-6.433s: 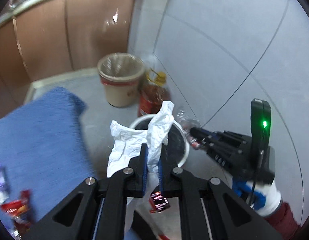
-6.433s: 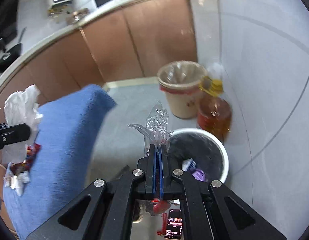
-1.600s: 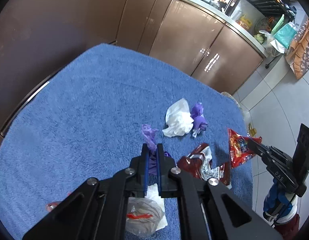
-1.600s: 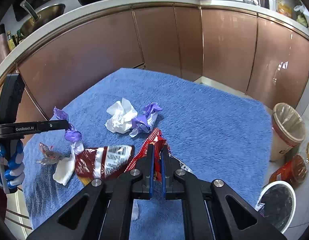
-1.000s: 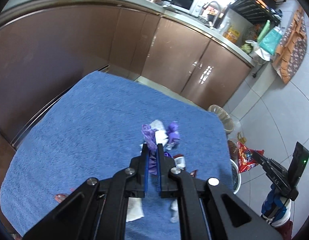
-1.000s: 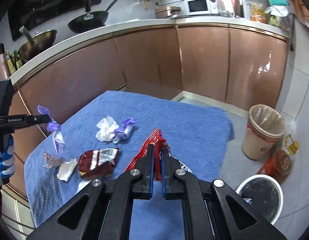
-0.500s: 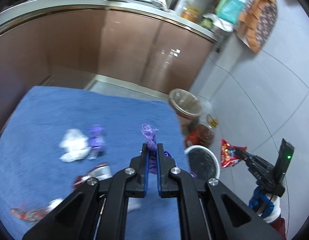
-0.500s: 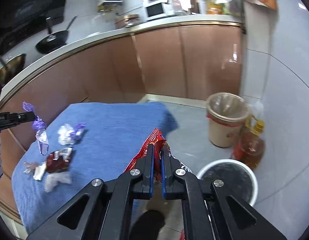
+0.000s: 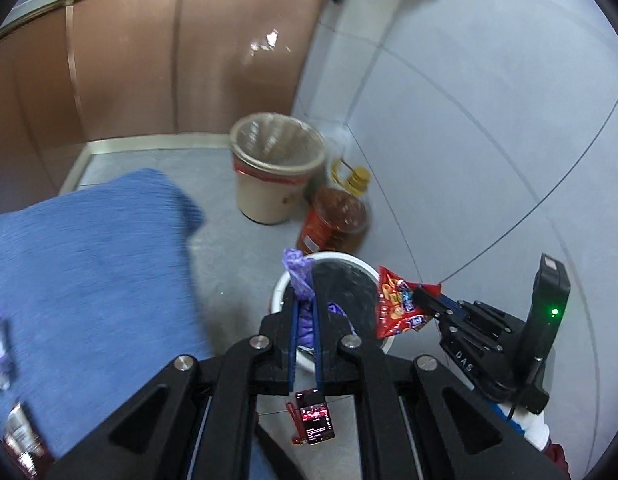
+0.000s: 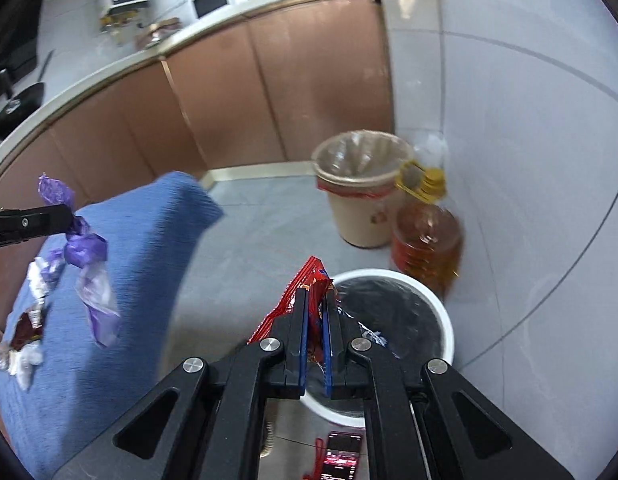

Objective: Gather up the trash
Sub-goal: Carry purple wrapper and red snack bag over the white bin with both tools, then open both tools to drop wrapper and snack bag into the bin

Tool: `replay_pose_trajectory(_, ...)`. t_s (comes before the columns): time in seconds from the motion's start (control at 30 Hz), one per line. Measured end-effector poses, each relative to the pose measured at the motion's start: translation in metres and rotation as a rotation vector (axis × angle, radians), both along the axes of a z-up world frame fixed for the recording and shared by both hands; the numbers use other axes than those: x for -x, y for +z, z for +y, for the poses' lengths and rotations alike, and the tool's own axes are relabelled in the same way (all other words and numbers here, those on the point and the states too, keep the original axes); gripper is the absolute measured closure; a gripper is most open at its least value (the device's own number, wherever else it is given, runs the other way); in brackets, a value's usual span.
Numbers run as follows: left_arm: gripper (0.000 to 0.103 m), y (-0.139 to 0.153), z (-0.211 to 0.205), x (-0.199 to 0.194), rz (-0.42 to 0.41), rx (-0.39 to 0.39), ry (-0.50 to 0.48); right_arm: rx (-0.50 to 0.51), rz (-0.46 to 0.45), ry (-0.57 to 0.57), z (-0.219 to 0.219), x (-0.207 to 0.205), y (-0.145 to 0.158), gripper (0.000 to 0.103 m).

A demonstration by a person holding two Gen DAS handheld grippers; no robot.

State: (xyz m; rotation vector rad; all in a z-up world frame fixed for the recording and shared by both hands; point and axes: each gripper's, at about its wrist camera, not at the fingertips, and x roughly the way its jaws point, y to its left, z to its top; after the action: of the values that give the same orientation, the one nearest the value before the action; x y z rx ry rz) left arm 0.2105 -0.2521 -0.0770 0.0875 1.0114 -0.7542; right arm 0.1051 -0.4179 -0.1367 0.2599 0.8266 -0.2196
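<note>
My left gripper (image 9: 304,312) is shut on a purple wrapper (image 9: 298,276) and holds it over the near rim of the white bin with a black liner (image 9: 341,276). My right gripper (image 10: 315,304) is shut on a red snack bag (image 10: 301,296) just above the left rim of the same bin (image 10: 441,320). The right gripper shows in the left wrist view (image 9: 423,298) with the red bag (image 9: 397,308) hanging at the bin's right rim. The left gripper shows at the left of the right wrist view (image 10: 67,216), the purple wrapper (image 10: 87,256) dangling.
A beige bin with a clear liner (image 9: 277,172) and a bottle of oil (image 9: 337,220) stand behind the white bin by the grey tiled wall. The blue-covered table (image 9: 81,264) lies left, with several wrappers and tissues (image 10: 27,332). Brown cabinets (image 9: 149,60) run behind.
Both grippers have swung right and down, from over the table to over the white bin, each holding its piece of trash.
</note>
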Motion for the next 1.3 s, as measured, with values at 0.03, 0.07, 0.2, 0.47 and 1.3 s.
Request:
replay_pose_trajectory(0.03,0.097,-0.007,-0.011,-0.002,0.009,-0.009,-0.010,-0.001,0.011,-0.014,-0.008,-0.002,-0.007,0.097)
replay_pose_trajectory(0.07,0.097,-0.015,-0.023,-0.003,0.017,-0.022,-0.019,-0.002,0.020,-0.025,-0.013,-0.004,-0.013,0.097)
replay_pose_trajectory(0.2,0.096,-0.048,-0.067,-0.008,0.019,-0.095,-0.046,-0.004,0.063,-0.054,-0.032,-0.012,-0.037,0.093)
replay_pose_trajectory(0.47,0.092,-0.106,-0.112,-0.022,0.085,-0.146,-0.062,0.001,0.149,-0.075,-0.053,-0.035,-0.081,0.080)
replay_pose_trajectory(1.3,0.067,-0.007,-0.027,0.010,-0.021,0.065,0.031,0.059,0.020,-0.076,-0.019,-0.006,0.000,0.063)
